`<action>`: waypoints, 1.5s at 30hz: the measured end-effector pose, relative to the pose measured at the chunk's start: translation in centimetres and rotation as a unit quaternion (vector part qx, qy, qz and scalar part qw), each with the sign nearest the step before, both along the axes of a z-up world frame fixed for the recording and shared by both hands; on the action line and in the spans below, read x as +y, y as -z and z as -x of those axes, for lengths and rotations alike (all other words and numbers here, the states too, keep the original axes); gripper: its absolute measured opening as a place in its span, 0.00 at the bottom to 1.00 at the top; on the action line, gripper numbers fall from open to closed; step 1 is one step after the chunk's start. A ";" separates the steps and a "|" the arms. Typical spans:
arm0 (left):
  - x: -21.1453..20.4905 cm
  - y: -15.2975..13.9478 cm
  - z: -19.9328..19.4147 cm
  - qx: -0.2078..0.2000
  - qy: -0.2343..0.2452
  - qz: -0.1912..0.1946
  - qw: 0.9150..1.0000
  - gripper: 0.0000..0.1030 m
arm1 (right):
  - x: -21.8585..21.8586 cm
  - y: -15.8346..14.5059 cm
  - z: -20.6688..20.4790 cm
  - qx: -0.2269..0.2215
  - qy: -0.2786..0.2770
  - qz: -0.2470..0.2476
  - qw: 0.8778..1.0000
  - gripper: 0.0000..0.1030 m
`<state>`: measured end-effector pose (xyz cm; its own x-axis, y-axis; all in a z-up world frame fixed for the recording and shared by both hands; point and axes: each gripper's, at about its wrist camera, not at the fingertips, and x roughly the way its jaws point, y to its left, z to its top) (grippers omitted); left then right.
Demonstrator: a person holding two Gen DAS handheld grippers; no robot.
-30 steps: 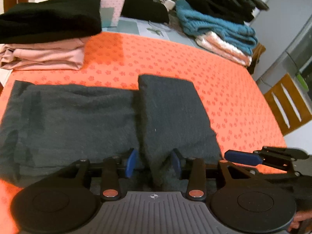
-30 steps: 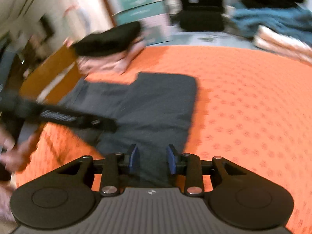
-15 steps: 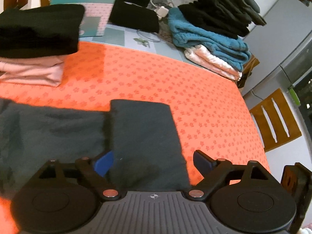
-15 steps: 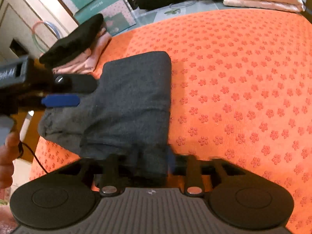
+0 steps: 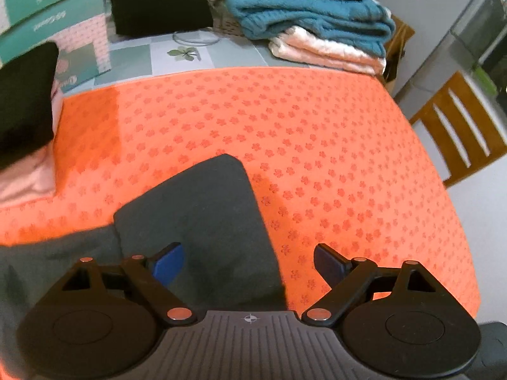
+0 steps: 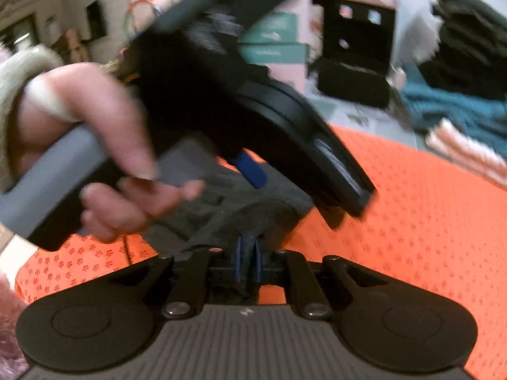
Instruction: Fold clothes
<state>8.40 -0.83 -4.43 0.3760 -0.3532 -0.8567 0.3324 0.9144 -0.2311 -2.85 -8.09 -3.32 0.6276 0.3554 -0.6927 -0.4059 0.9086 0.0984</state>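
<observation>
Both differ: left gripper (image 5: 248, 261) gapes above dark garment (image 5: 202, 218); right gripper (image 6: 247, 261) pinches its edge.

Black claw (image 5: 248, 261), blue pads (image 5: 168, 262); sleeve seemingly cream.

No text could be read with any certainty. The teal and pink boxes (image 5: 57, 9) at the far left of the table (image 5: 285, 120) carried white lettering and a round logo on their teal sides, but the print ran upside down and blurred, so no word came clear. In the right wrist view the stacked boxes (image 6: 272, 41) far behind showed only pale smudges where labels stood, lost to motion blur.
</observation>
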 end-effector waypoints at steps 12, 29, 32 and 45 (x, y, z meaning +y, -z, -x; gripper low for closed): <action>4.1 -1.7 0.5 -0.024 -0.006 -0.010 1.000 0.14 | -0.1 -1.9 0.5 -0.026 -0.058 -0.054 0.997 0.13; 22.1 1.4 -1.0 0.013 -0.088 0.089 0.992 0.18 | -4.4 0.7 -0.5 0.049 0.039 -0.102 0.993 0.14; 23.6 2.9 -1.2 0.021 -0.115 0.094 0.989 0.24 | -3.7 0.8 -0.5 0.056 0.031 -0.094 0.994 0.14; 29.6 4.4 1.7 0.009 -0.228 0.132 0.965 0.43 | 0.9 2.4 -6.3 0.120 0.002 -0.124 0.985 0.32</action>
<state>6.74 28.82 -8.86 0.5292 -0.3610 -0.7678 -0.0971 0.8732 -0.4775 3.45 -7.24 -5.71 0.4582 0.5310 -0.7128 -0.3412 0.8456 0.4105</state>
